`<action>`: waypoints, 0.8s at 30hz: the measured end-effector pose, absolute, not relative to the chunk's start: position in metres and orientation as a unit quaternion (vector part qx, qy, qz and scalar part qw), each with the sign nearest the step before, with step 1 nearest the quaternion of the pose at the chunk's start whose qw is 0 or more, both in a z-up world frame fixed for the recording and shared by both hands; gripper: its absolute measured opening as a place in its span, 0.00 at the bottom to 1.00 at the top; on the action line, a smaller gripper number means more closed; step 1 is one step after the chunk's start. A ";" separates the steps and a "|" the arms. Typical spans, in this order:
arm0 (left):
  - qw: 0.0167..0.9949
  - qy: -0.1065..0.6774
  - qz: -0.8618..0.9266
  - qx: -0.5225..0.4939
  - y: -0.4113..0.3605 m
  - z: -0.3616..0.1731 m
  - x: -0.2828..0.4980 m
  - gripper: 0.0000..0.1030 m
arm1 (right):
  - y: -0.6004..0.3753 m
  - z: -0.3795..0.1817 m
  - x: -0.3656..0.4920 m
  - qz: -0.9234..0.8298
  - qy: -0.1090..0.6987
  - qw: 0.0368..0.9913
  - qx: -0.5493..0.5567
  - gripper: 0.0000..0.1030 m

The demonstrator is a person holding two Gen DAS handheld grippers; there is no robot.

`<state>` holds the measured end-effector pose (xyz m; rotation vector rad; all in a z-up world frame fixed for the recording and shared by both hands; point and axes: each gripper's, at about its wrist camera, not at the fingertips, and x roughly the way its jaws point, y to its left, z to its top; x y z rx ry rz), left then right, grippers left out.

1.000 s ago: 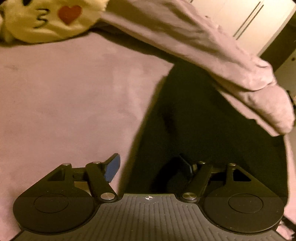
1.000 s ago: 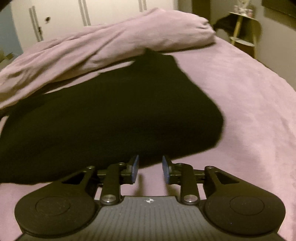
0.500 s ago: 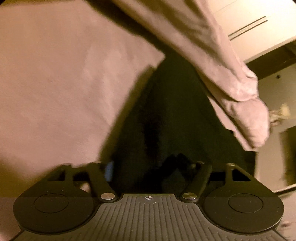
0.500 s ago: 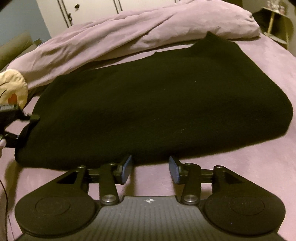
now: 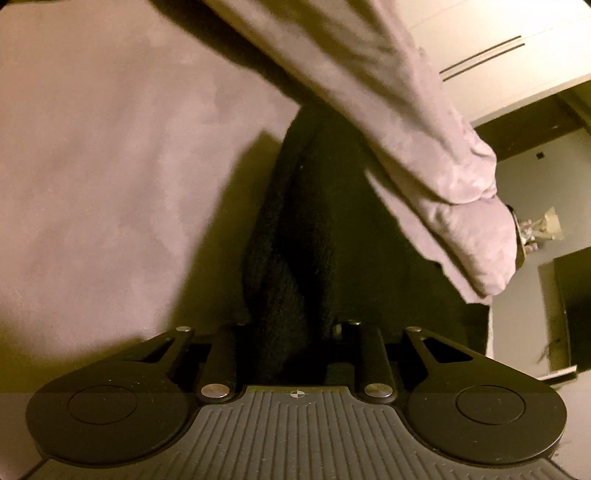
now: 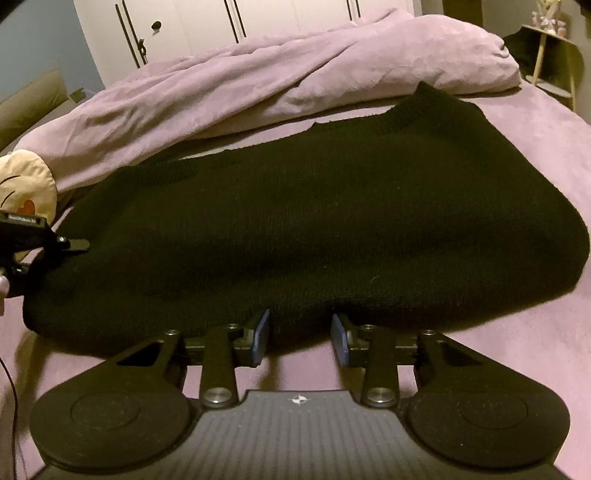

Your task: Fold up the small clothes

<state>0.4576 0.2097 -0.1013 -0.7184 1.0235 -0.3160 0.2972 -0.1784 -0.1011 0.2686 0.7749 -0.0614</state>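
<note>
A black knit sweater (image 6: 295, 221) lies spread flat on the pink bed sheet (image 6: 535, 350). In the left wrist view its edge (image 5: 314, 221) rises in a bunched ridge into my left gripper (image 5: 291, 332). The jaws are closing on that fold, and the dark fabric hides the pads. The right wrist view shows the same gripper (image 6: 74, 243) at the sweater's left end. My right gripper (image 6: 301, 332) sits at the near hem with its jaws closing. Its blue pads (image 6: 262, 332) stand apart, with the hem's edge just between the tips and not pinched.
A crumpled pink duvet (image 6: 258, 74) lies along the far side of the sweater and overhangs it in the left wrist view (image 5: 406, 129). A cream plush cushion (image 6: 22, 184) sits far left. White wardrobe doors (image 6: 221, 22) and a small side table (image 6: 550, 55) stand beyond.
My left gripper moved onto the sweater's edge, rolled, and its wide jaws came together on the fabric. The right gripper shifted along the hem, its jaws widening and then narrowing slightly.
</note>
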 end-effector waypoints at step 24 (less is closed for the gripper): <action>0.828 0.449 -0.148 -0.300 0.091 -0.025 0.409 0.24 | -0.157 -0.112 0.348 0.017 0.345 0.938 0.035 0.11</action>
